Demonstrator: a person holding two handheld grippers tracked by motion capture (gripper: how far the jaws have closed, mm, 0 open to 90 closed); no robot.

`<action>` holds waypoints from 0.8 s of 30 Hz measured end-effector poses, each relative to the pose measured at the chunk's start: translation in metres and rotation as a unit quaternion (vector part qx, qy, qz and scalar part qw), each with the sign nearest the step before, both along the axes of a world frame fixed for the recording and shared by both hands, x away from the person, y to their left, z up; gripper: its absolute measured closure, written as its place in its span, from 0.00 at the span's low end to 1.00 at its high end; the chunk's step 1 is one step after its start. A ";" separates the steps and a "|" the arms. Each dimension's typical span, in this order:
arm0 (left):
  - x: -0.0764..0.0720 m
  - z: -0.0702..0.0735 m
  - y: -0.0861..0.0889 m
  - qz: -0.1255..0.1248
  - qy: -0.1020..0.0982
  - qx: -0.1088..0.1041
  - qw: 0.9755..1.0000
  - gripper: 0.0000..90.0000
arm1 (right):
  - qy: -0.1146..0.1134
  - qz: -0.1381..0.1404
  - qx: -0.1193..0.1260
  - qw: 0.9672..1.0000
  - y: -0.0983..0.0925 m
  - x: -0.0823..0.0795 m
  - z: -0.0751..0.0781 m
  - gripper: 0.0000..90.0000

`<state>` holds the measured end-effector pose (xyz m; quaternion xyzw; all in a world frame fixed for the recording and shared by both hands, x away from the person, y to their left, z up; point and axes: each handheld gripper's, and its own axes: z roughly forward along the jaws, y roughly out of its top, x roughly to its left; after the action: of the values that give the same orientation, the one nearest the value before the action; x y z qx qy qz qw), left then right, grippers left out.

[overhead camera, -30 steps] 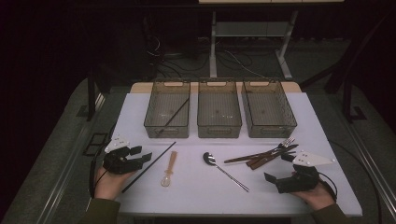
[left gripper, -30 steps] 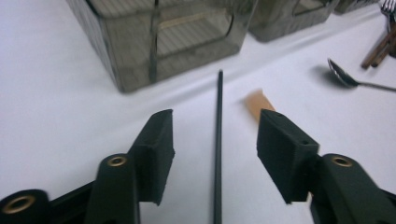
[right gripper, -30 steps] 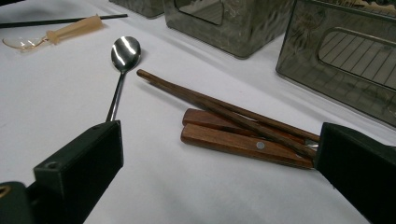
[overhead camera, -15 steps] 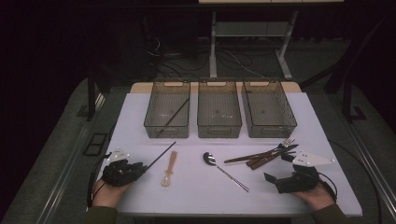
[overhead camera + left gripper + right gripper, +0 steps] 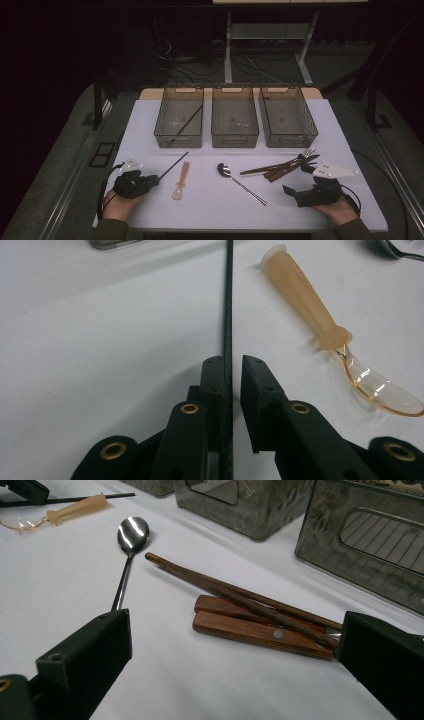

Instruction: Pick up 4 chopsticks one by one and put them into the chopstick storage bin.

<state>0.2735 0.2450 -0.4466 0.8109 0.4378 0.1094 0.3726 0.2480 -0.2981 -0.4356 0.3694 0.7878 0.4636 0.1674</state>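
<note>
the left gripper (image 5: 150,181) has just been closing its jaws around the thin black chopstick (image 5: 228,315), which is lying on the white table (image 5: 310,210) beside the amber spoon (image 5: 181,181), likely so it can join the chopstick already leaning in the left bin (image 5: 179,122). the right gripper (image 5: 296,196) is waiting wide open, holding nothing, near the wooden-handled cutlery (image 5: 260,625).

The black chopstick (image 5: 228,315) runs off the top edge, its near end perhaps hidden between the fingers (image 5: 214,390).
</note>
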 end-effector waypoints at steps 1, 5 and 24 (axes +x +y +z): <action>0.000 0.000 0.000 -0.001 0.000 0.000 1.000 0.90 | 0.000 0.000 0.000 1.000 0.000 0.000 0.000 0.01; -0.001 0.000 -0.001 -0.001 -0.001 0.004 1.000 0.93 | 0.000 0.000 0.000 1.000 0.000 0.000 0.000 0.01; -0.002 0.002 -0.004 -0.001 -0.009 0.020 1.000 0.95 | -0.002 0.001 -0.001 1.000 0.000 0.000 0.000 0.01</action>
<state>0.2715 0.2410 -0.4450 0.8179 0.4312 0.1249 0.3599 0.2477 -0.2978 -0.4355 0.3679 0.7883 0.4634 0.1690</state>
